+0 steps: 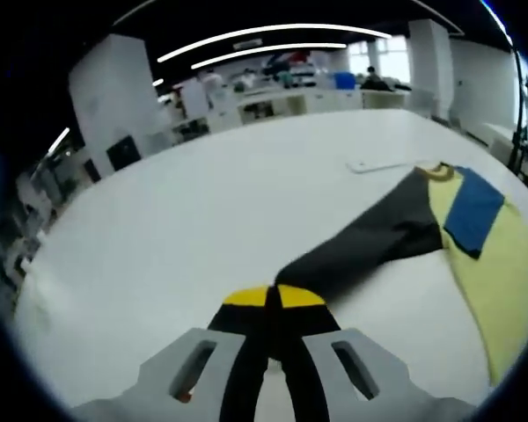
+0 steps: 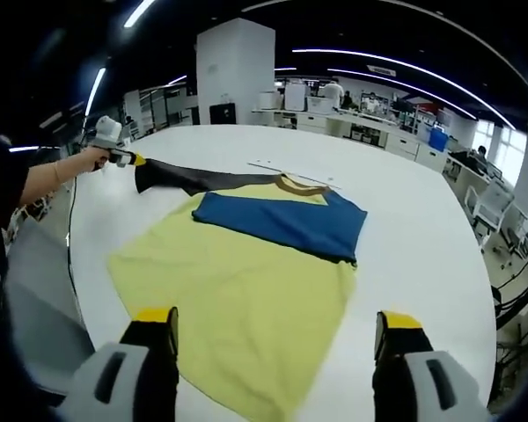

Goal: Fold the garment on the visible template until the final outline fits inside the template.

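In the left gripper view, the left gripper (image 1: 274,297) is pinching the end of one dark sleeve (image 1: 370,242), its two yellow-tipped jaws pressed together on the cloth. The sleeve is stretching away across the white surface (image 1: 202,220) to one shirt (image 1: 484,255), yellow with a blue panel, lying toward the surface's right edge. A thin white strip (image 1: 378,164) is lying just beyond the collar.

In the right gripper view, the right gripper (image 2: 275,338) is hovering over the near hem of the shirt (image 2: 238,299), its two jaws spread wide apart and gripping nothing. The shirt is lying flat in the middle of the surface (image 2: 422,220), its blue panel (image 2: 282,224) folded across the chest. Near the far left edge, a person's hand (image 2: 95,158) is holding the left gripper (image 2: 137,161), which is pulling the dark sleeve (image 2: 189,180) out sideways.
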`<state>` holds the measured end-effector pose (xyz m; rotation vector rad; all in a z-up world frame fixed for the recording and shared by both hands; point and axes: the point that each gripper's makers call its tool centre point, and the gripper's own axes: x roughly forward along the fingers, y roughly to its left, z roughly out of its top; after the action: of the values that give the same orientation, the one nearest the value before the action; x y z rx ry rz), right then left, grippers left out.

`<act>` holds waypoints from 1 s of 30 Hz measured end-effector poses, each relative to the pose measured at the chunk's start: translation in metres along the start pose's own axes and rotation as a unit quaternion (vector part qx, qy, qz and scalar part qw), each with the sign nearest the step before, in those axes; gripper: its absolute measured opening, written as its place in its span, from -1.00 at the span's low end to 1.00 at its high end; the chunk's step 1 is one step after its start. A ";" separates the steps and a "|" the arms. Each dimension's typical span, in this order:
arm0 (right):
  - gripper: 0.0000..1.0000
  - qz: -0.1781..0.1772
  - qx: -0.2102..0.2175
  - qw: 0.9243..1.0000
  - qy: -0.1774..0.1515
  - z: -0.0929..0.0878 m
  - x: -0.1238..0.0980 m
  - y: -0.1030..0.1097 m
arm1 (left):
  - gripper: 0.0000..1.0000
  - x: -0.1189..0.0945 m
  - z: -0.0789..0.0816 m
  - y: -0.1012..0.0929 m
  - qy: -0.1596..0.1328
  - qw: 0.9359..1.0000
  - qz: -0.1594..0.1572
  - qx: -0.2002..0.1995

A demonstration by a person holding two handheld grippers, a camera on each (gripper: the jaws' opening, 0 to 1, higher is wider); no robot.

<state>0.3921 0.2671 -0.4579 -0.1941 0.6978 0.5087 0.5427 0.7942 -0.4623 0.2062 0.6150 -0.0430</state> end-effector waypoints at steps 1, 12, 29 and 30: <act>0.86 0.000 0.000 1.000 0.001 0.000 0.001 -0.001 | -1.00 0.004 -0.001 0.002 -0.001 1.000 0.004 -0.003; 0.83 -0.005 0.009 1.000 0.004 0.001 0.007 -0.005 | -1.00 0.027 -0.027 0.010 0.031 0.999 0.018 -0.005; 0.84 -0.001 0.016 1.000 -0.002 0.003 0.008 0.000 | -0.28 0.006 -0.037 0.013 0.022 0.998 0.047 -0.027; 0.84 -0.001 0.016 1.000 -0.003 0.003 0.007 0.000 | -0.25 0.005 -0.038 0.012 0.021 0.998 0.049 -0.030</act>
<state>0.3987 0.2711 -0.4604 -0.1628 0.7001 0.4957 0.5260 0.8140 -0.4930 0.1785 0.6469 0.0745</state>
